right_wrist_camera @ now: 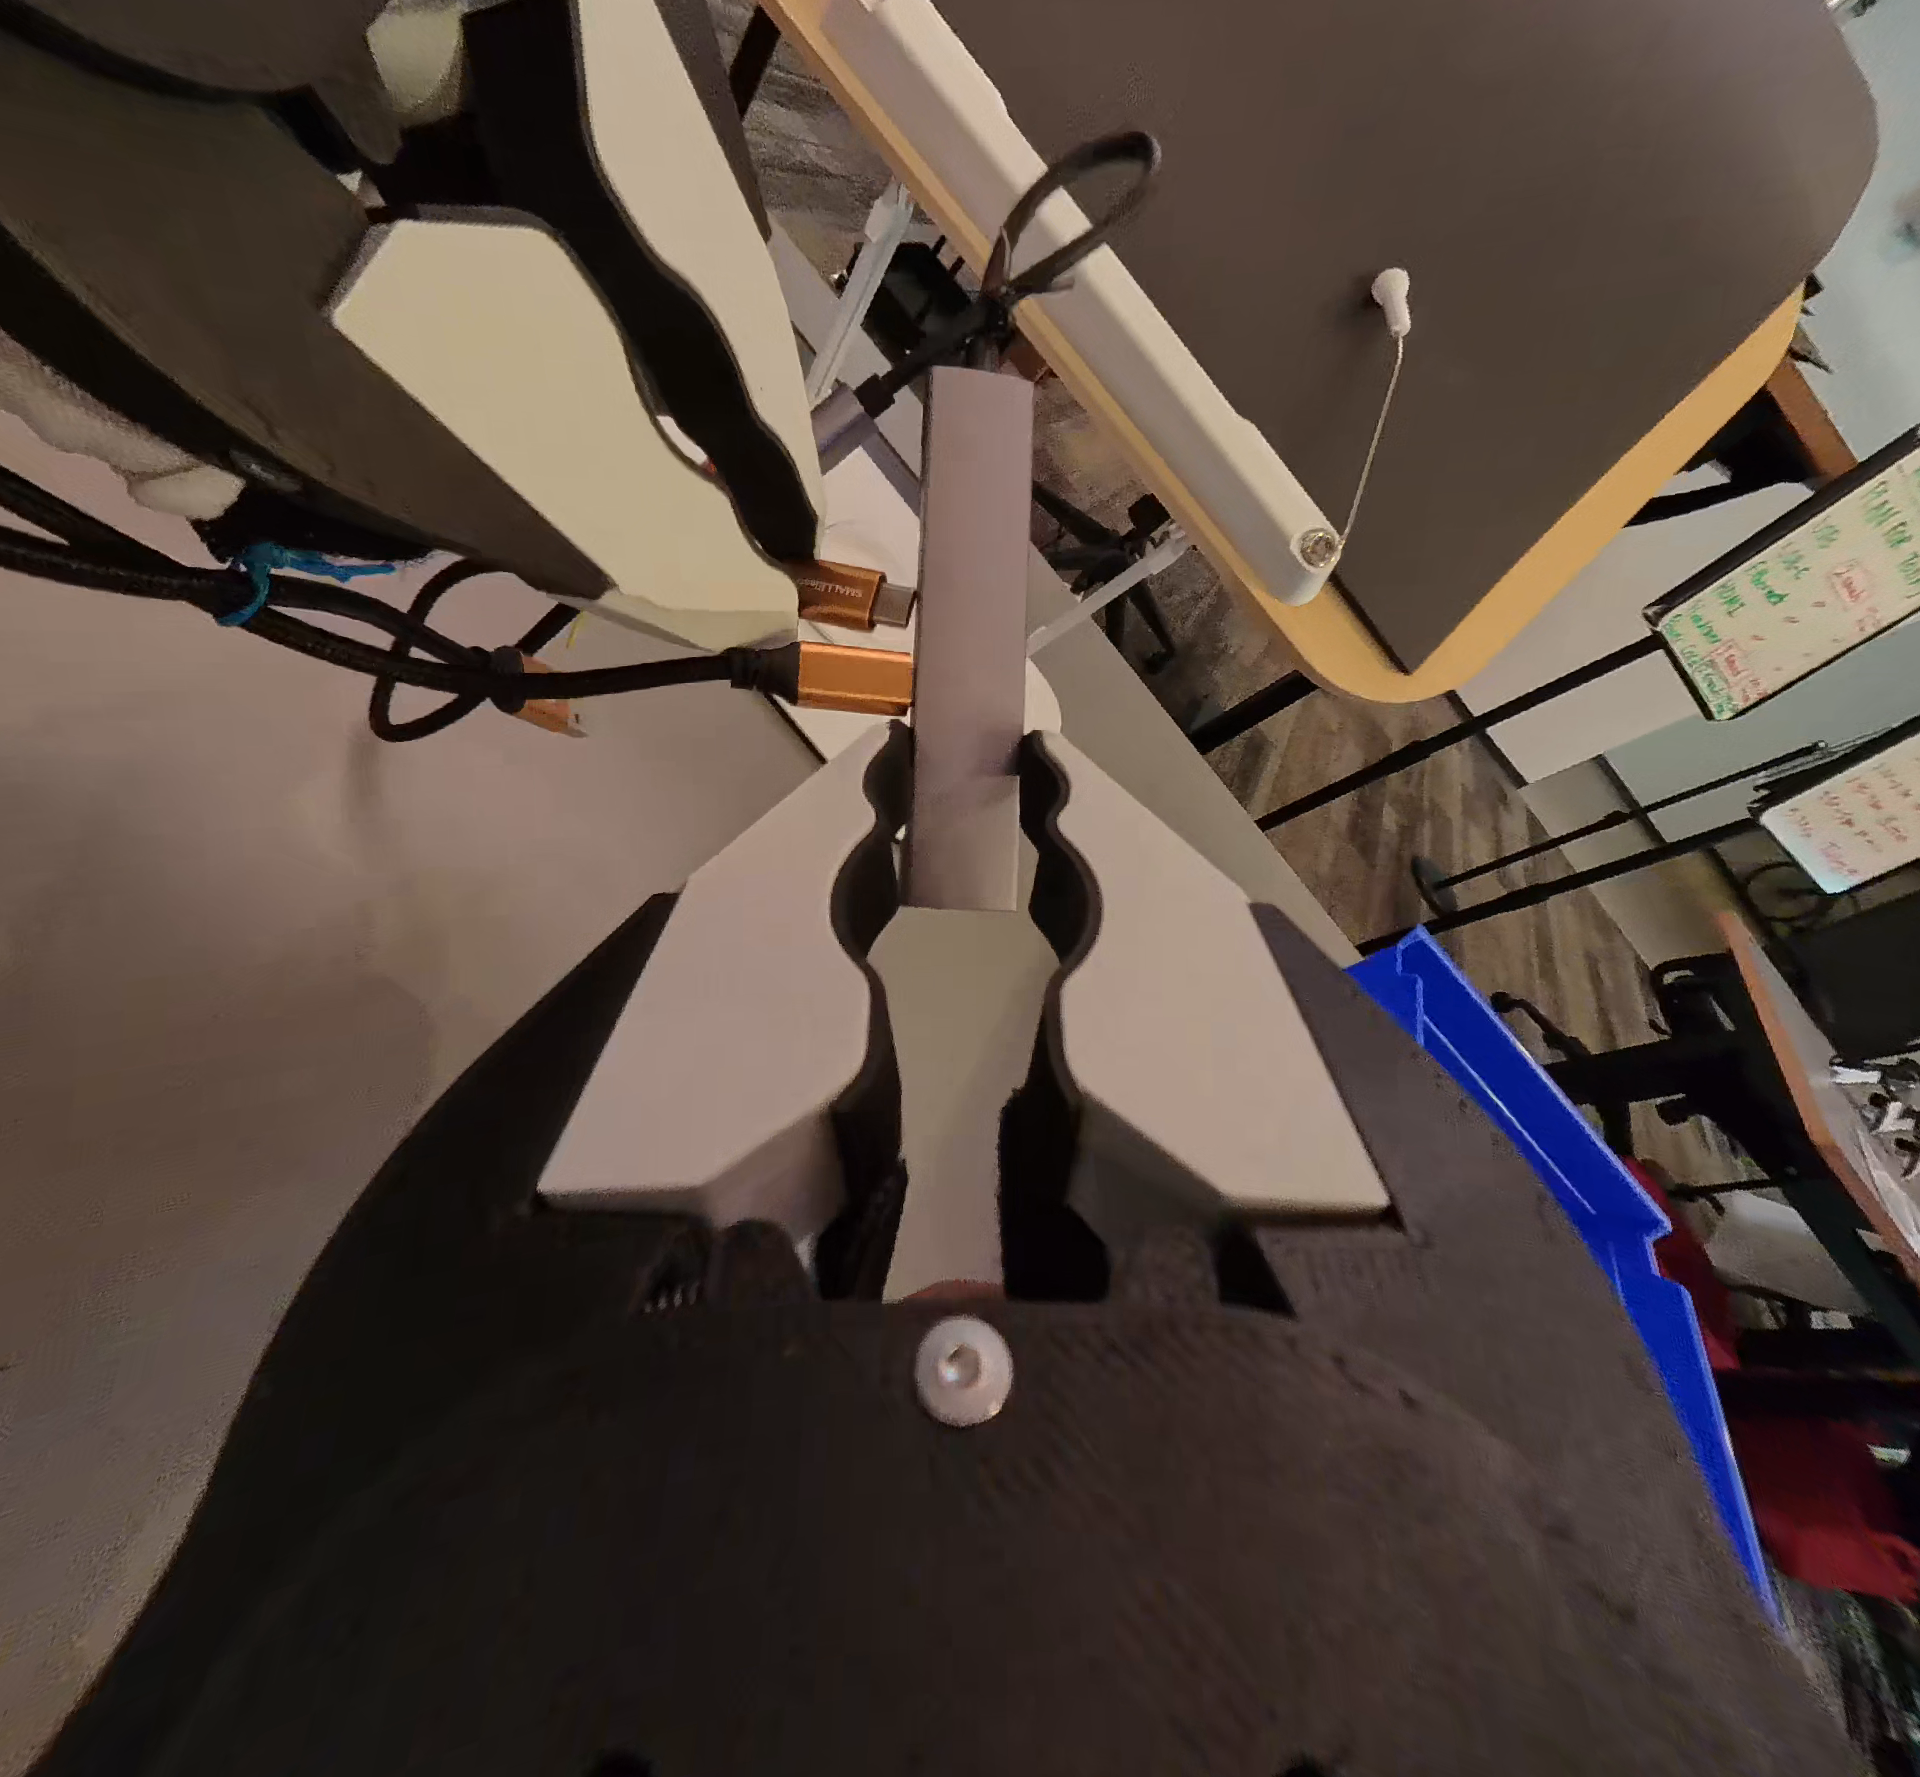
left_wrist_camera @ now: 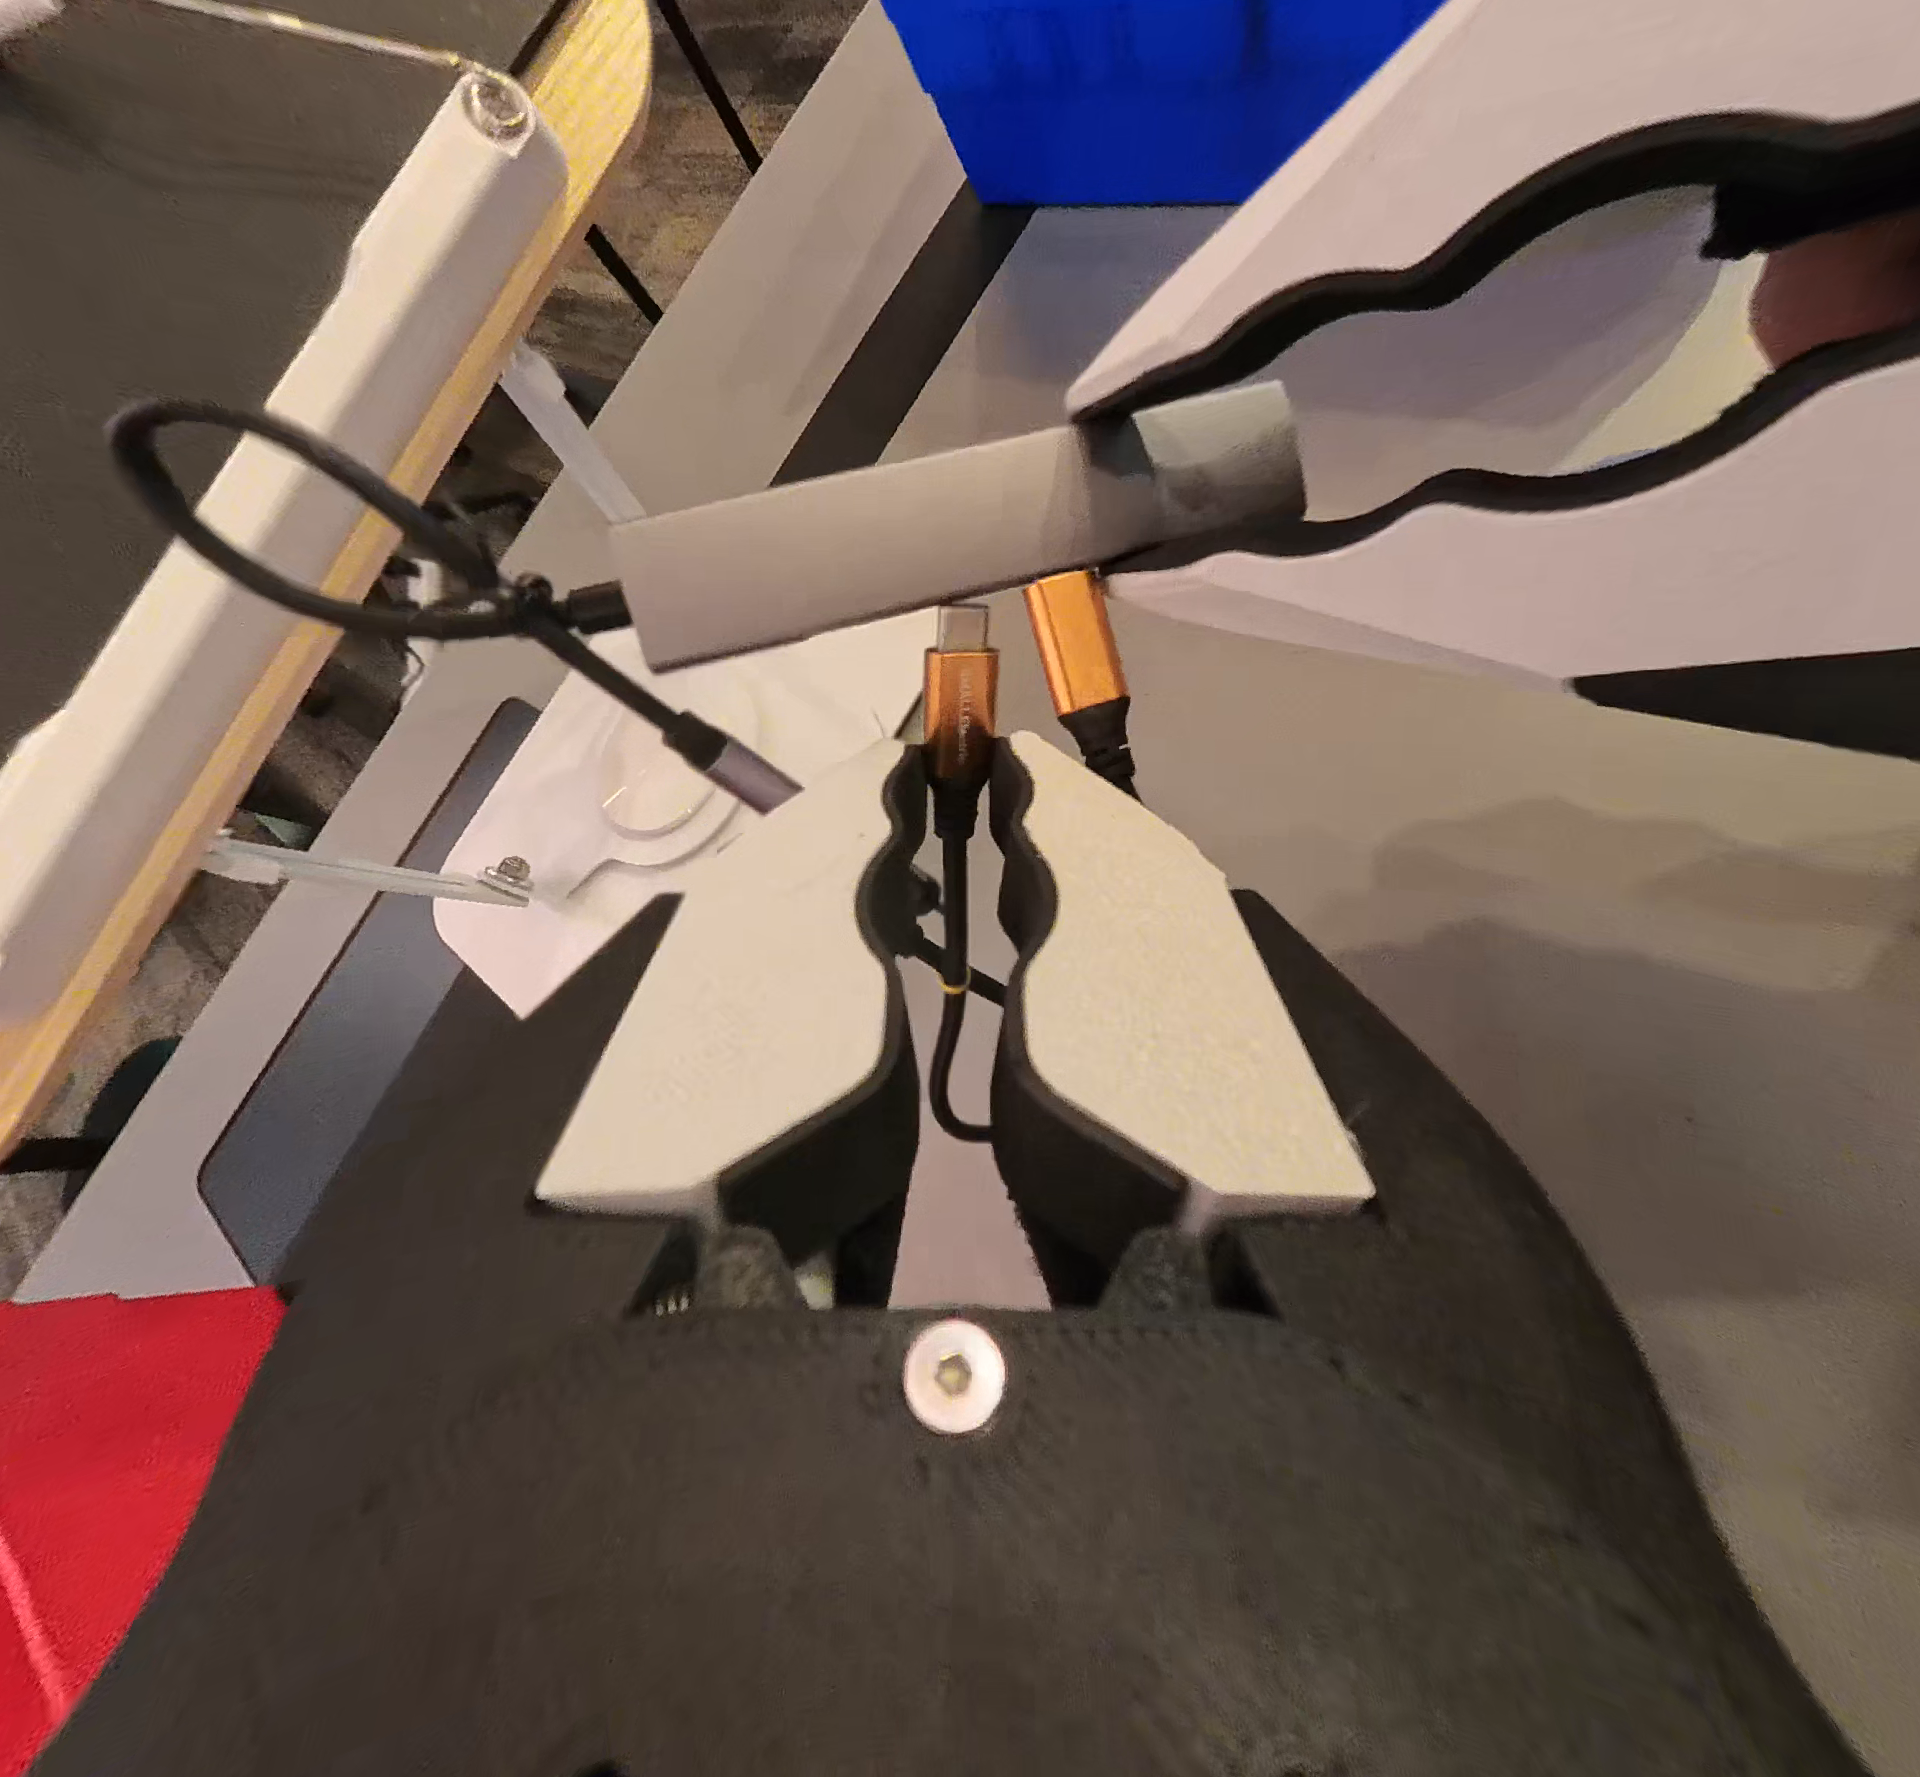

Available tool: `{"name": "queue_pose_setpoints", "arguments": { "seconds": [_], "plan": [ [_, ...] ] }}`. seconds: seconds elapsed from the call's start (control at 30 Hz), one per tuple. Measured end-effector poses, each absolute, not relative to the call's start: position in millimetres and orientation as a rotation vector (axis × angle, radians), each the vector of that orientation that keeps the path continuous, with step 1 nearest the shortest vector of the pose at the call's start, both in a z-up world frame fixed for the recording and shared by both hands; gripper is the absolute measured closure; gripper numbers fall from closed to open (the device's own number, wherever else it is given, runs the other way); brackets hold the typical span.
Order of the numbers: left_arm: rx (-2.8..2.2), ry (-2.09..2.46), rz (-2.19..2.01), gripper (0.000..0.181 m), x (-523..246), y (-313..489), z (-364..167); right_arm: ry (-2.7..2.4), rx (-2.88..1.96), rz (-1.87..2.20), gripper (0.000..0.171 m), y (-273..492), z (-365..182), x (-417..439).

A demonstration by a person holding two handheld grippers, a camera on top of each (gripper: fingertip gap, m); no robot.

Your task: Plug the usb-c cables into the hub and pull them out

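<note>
My right gripper (right_wrist_camera: 961,751) is shut on the grey hub (right_wrist_camera: 971,564) and holds it in the air; it also shows in the left wrist view (left_wrist_camera: 1122,491) clamping the hub (left_wrist_camera: 842,564). My left gripper (left_wrist_camera: 961,751) is shut on an orange usb-c plug (left_wrist_camera: 958,699) whose metal tip sits just short of the hub's side. In the right wrist view that plug (right_wrist_camera: 847,593) points at the hub with a small gap. A second orange plug (left_wrist_camera: 1070,647) is seated in the hub beside it (right_wrist_camera: 857,676). The hub's own black lead (left_wrist_camera: 312,522) loops off its far end.
A blue bin (left_wrist_camera: 1164,34) stands at the back of the grey table (left_wrist_camera: 1558,896). A white bar (left_wrist_camera: 343,439) lies along a wood-edged table with a dark mat (left_wrist_camera: 156,200). Black braided cables (right_wrist_camera: 312,626) trail on the table. Whiteboards (right_wrist_camera: 1808,584) stand further off. Spacing between my two grippers at the tips: around 5 cm.
</note>
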State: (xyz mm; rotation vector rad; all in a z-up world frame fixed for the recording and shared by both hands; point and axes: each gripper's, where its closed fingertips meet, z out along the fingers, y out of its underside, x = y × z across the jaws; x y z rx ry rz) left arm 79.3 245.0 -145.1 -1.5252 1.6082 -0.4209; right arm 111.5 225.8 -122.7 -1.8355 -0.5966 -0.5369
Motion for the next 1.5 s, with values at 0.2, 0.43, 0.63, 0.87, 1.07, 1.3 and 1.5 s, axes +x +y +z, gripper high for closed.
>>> {"name": "queue_pose_setpoints", "arguments": {
  "seconds": [0.2, 0.43, 0.63, 0.87, 1.07, 1.3, 1.5],
  "plan": [
    [-1.598, 1.571, -0.454, 0.169, 79, 248, -147, -0.597, -1.848, -0.524, 0.153, 227, -125, 109],
    [-1.675, 1.522, -0.495, 0.17, 79, 249, -148, -0.606, -1.835, -0.627, 0.153, 229, -126, 108],
    [-1.735, 1.493, -0.557, 0.17, 80, 248, -152, -0.629, -1.824, -0.684, 0.153, 232, -129, 109],
    [-1.704, 1.493, -0.515, 0.17, 80, 248, -152, -0.632, -1.834, -0.635, 0.153, 232, -131, 109],
    [-1.587, 1.558, -0.48, 0.17, 81, 243, -148, -0.652, -1.882, -0.37, 0.153, 230, -140, 111],
    [-1.622, 1.541, -0.528, 0.17, 82, 243, -149, -0.625, -1.872, -0.395, 0.153, 232, -141, 113],
    [-1.562, 1.535, -0.55, 0.17, 84, 242, -145, -0.627, -1.888, -0.394, 0.154, 232, -148, 111]
  ]
}}
